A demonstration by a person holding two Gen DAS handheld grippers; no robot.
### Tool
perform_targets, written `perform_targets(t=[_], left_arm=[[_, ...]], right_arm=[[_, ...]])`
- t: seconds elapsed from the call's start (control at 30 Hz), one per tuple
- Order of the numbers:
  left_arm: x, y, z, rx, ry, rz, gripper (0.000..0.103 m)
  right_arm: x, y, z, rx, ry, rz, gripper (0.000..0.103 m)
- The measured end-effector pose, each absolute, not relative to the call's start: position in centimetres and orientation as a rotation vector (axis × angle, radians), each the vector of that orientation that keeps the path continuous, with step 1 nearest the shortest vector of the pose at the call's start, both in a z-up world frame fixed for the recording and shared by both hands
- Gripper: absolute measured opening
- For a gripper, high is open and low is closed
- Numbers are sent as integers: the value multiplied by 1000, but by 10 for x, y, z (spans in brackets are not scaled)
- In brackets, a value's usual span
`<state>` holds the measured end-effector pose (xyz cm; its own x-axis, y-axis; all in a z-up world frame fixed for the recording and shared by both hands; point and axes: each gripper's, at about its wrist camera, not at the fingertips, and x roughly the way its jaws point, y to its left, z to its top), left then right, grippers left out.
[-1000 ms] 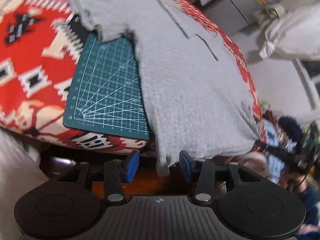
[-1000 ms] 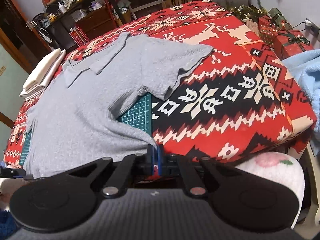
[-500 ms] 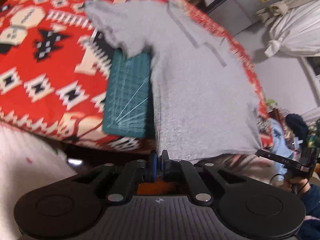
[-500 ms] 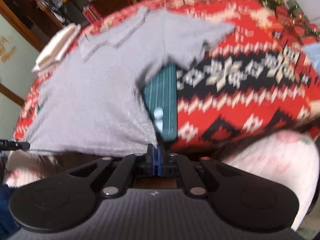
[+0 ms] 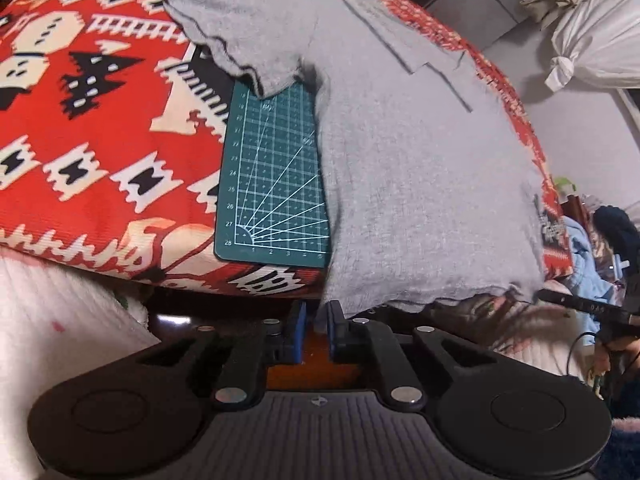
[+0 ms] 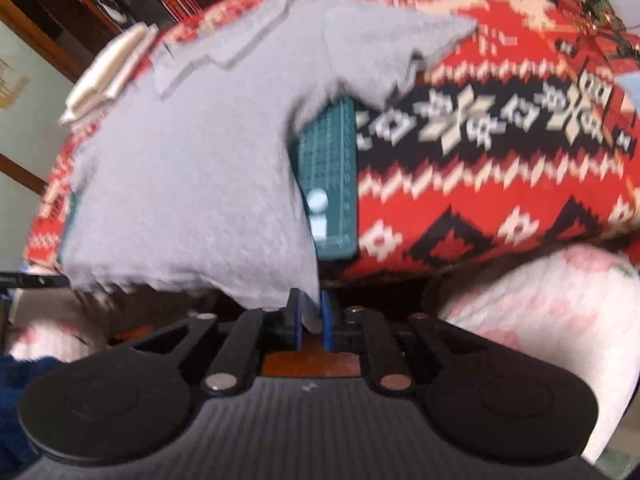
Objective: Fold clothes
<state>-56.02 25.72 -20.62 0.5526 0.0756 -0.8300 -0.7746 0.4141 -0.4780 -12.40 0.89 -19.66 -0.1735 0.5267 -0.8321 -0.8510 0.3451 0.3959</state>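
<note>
- One grey short-sleeved shirt in my views, with a collar and placket. It lies flat, front up, on a red patterned blanket.
- Its long axis runs from the near edge of the blanket away from me: hem toward both grippers, collar at the far end.
- I count two sleeves across the two views: one spreads left in the left wrist view, the other spreads right in the right wrist view.
- The hem overhangs the near edge of the blanket and hangs loose there, wavy along its lower line.
- My left gripper sits at one lower hem corner. Its blue pads stand a narrow gap apart with the cloth corner dipping between them; I cannot tell if they grip it.
- My right gripper is at the opposite hem corner, pads nearly together with a fold of grey cloth pinched between them. This view is motion-blurred.
- One green cutting mat with a white grid lies under the shirt, on the blanket; a strip shows beside the shirt body below the sleeve.
- One stack of folded pale cloth rests on the blanket's far left corner, right wrist view.
- One white tied bundle sits beyond the blanket, upper right of the left wrist view.
</note>
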Motion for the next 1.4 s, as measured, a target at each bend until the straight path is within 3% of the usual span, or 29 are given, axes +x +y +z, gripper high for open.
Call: perform_targets(t=[0.07,0.23,0.6,0.73,1.0,1.3,1.4], left_arm=[[-564,257,-197,-1002,808,620,14],[-562,264,-179,-974,750,622,15],[-549,273,-180,-990,732,610,18],[-551,277,-185,-1014,728,616,18],[-554,279,-188,-1013,738,613,18],[-553,278,-189,-1020,735,596,18],[-552,279,-190,-1023,736,593,18]], right_arm=[[-119,8,-182,-315,1172,1273,19],[-102,26,-157,-245,999,1215,19],[-118,96,-186,-359,918,1179,19],[-127,104,-190,-448,868,1189,3],[-95,98,-186,-470,837,1135,1],[-92,71,-182,-299,985,1180,12],[-103,61,-185,-304,1029,1180,21]])
